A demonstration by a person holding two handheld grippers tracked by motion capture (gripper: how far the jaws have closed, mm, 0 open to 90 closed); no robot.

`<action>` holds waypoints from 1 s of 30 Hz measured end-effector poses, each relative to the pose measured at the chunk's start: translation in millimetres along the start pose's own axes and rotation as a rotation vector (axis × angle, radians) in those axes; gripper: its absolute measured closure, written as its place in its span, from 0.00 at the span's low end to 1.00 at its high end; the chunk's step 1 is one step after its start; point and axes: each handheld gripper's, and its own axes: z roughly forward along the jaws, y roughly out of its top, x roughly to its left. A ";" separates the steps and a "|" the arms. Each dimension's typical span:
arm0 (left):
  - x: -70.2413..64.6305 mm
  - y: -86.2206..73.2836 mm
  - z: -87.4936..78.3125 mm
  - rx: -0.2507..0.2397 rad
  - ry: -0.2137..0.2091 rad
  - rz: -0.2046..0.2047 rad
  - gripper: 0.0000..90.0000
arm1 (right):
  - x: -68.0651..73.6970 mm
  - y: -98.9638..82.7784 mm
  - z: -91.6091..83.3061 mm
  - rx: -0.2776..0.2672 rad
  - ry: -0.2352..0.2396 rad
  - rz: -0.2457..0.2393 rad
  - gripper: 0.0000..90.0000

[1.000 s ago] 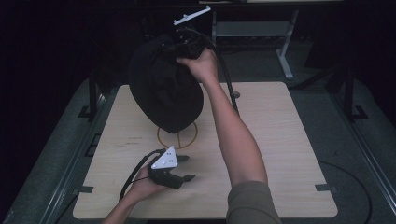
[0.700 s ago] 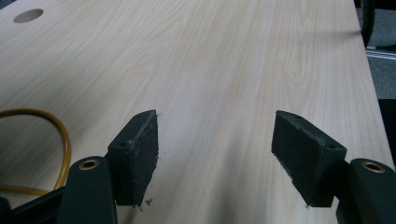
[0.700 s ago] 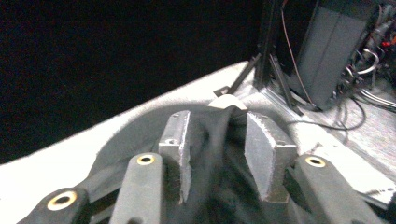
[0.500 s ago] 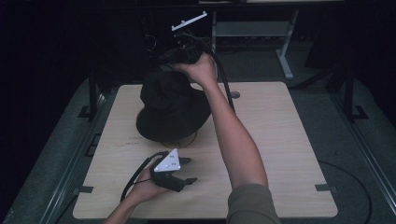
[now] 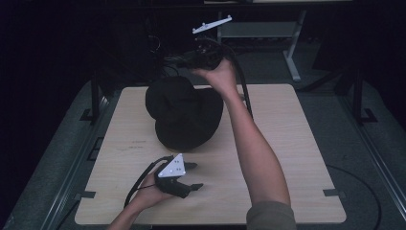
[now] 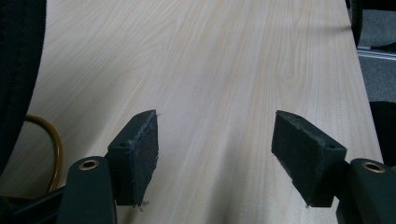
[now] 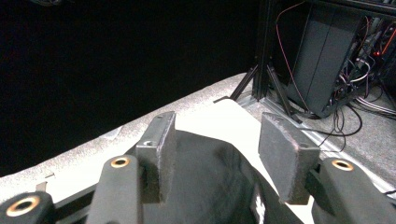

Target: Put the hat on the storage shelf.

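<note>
High view: a black fabric bucket hat (image 5: pixel 184 112) sits over a stand at the table's centre. The right gripper (image 5: pixel 189 60), at 12 o'clock of the hat, has just been opening its jaws; nothing is between them. The left gripper (image 5: pixel 189 176) rests at 6 o'clock on the pale wooden table (image 5: pixel 287 143).

Left gripper view: jaws parted, empty; a brass-coloured ring base (image 6: pixel 51 144) shows at 9 o'clock.

Right gripper view: jaws apart above the hat.

Judgement: placement looks done; withdrawal remains.
</note>
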 end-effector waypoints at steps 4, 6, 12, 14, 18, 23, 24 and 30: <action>0.4 -0.4 -0.4 -0.001 -0.004 -0.003 0.35 | -3.7 -8.9 -11.1 -0.013 0.001 0.006 0.49; 0.1 -1.4 -1.0 -0.005 -0.004 -0.008 0.35 | -5.5 -14.2 -16.7 -0.021 -0.003 0.009 0.48; 0.5 -4.9 -5.2 -0.002 -0.006 -0.025 0.34 | -8.9 -30.8 -34.5 -0.044 -0.013 0.027 0.43; 0.8 -6.6 -6.2 -0.009 -0.002 -0.032 0.34 | -9.7 -36.9 -39.9 -0.050 -0.019 0.025 0.42; 1.9 -7.0 -8.3 -0.008 0.003 -0.034 0.34 | -11.1 -49.9 -47.7 -0.043 -0.023 0.032 0.39; 2.1 -7.0 -9.2 -0.014 0.004 -0.045 0.34 | -13.5 -63.2 -56.5 -0.035 -0.029 0.039 0.37; 2.2 -7.0 -9.1 -0.014 0.004 -0.045 0.33 | -14.1 -64.8 -58.2 -0.031 -0.030 0.039 0.36; 3.8 -7.3 -8.1 -0.011 0.004 -0.038 0.33 | -15.0 -74.1 -70.7 -0.038 -0.041 0.045 0.36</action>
